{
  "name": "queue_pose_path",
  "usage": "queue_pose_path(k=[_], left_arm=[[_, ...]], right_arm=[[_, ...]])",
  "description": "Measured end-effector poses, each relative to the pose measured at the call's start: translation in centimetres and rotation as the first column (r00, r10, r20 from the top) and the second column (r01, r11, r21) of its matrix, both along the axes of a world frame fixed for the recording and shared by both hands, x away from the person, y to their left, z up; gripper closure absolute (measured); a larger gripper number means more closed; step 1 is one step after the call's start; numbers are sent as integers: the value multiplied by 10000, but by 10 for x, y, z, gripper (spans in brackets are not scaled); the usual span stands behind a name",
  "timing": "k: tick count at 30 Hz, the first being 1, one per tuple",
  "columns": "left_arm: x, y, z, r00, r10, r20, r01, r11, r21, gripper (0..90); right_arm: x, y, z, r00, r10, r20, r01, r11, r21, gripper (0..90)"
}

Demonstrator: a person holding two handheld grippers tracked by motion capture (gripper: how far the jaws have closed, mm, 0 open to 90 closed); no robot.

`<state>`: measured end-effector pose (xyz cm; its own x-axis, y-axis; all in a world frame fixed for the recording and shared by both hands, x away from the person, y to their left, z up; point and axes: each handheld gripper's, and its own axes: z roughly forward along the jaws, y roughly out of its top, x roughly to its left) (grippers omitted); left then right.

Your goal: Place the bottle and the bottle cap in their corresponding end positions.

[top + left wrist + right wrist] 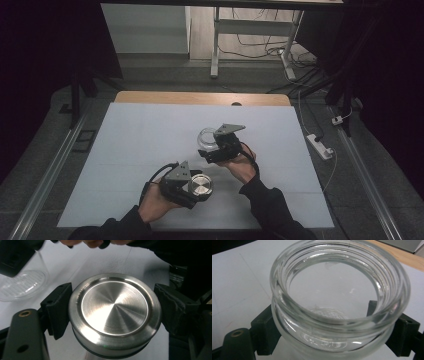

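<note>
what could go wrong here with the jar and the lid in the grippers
The glass jar is smooth and held only by its sides in the right gripper, so it might slip or tilt. The metal lid in the left gripper sits tilted between the jaws, so it may meet the threaded mouth crooked and jam.

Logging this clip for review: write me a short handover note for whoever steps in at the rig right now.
Left gripper: shut on the metal lid, held by its rim between both jaws, near the table's front edge.
Right gripper: shut on the glass jar, clamped just below the threaded neck; the jar is open and looks empty.
Positions: in the high view the jar sits farther back on the white table, the lid apart from it, nearer the person.
Done: both parts are gripped, lid off the jar.
Left: probably bring the lid over the mouth and screw it on.
</note>
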<state>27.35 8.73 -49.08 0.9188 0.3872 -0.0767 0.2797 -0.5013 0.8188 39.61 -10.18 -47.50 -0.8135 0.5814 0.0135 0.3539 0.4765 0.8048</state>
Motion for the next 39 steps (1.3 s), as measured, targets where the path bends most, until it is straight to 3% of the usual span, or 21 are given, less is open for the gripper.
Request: queue_pose_path(k=[15, 25, 39], left_arm=[[16, -9, -28, 9989, 464, 121, -468, 9983, 343, 201], [24, -16, -39, 9975, 657, 273, -676, 9951, 722, 201], [30, -20, -50, 9966, 823, 32, -818, 9841, 1577, 200]], right_arm=[[22, 11, -10, 9996, -276, 22, 276, 9994, -192, 155], [33, 19, -20, 9990, -441, -30, 440, 9985, -338, 155], [39, 21, -32, 9981, -613, 44, 615, 9950, -783, 155]])
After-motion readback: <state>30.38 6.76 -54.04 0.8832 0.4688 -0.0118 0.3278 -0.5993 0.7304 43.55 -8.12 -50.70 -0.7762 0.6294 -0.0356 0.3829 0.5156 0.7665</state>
